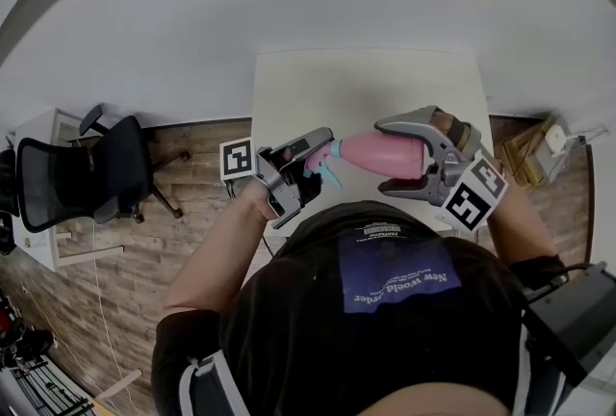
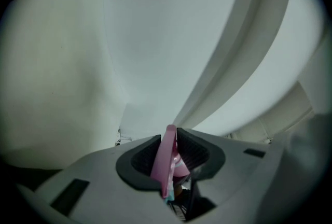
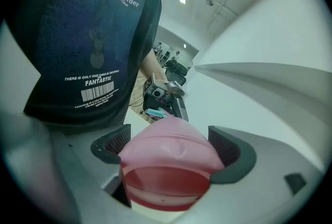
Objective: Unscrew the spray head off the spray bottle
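Note:
A pink spray bottle [image 1: 385,152] is held level in the air over the near edge of the white table [image 1: 366,91]. My right gripper [image 1: 402,156] is shut on the bottle's body; the pink body [image 3: 168,158] fills the gap between its dark pads. The spray head [image 1: 322,162], pink with a teal trigger, points left. My left gripper [image 1: 310,164] is shut on that head, and a thin pink part of the spray head [image 2: 167,158] is pinched between its pads [image 2: 194,150]. The bottle's neck is hidden by the left jaws.
A black office chair [image 1: 91,178] stands on the wooden floor at the left beside a white desk [image 1: 43,202]. A wall rises behind the table. Cardboard pieces [image 1: 534,149] lie on the floor at the right. The person's dark shirt [image 1: 385,308] fills the lower part of the head view.

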`<state>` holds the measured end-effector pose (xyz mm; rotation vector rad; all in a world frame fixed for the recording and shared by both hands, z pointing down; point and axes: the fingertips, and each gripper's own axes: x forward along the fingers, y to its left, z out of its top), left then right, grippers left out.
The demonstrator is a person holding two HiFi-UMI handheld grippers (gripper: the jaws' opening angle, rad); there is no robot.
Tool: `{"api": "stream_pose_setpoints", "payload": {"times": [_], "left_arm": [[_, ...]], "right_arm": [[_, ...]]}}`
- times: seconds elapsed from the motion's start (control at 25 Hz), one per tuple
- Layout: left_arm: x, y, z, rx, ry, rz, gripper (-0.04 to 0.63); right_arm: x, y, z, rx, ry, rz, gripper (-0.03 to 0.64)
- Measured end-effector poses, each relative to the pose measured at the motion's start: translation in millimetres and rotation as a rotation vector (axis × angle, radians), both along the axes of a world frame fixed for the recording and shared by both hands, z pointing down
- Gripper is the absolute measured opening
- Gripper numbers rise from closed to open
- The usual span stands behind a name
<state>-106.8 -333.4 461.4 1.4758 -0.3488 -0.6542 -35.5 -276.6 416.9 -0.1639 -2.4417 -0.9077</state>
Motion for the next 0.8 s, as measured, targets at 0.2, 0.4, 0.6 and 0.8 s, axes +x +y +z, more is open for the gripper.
{"api": "stream_pose_setpoints", "payload": {"times": [0.2,0.4,0.6,0.8], "left_arm": [[0.6,-0.1,-26.6,0.16,-0.029,-0.009,0.101],[6.4,10.8,-40.4,0.302,-0.115,0.087,0.192],[11.8,34.4,-52.4,0.583,-0.222,0.196,0.29],[-2.2,44.1,-64.2,0.874,-0.351,0.167,0.319]], "right_arm": [[8.1,-9.4,-12.5,-0.426,-0.183,-0.017,0.465],[14.0,-17.5,-15.2,-0.722,-0.292,0.024,0.465],[22.4,-14.8,-15.7,-0.785,-0.294,-0.019,0.465],[32.3,-18.4,-11.2,-0.958,-0.319,-0.017,0.466]]}}
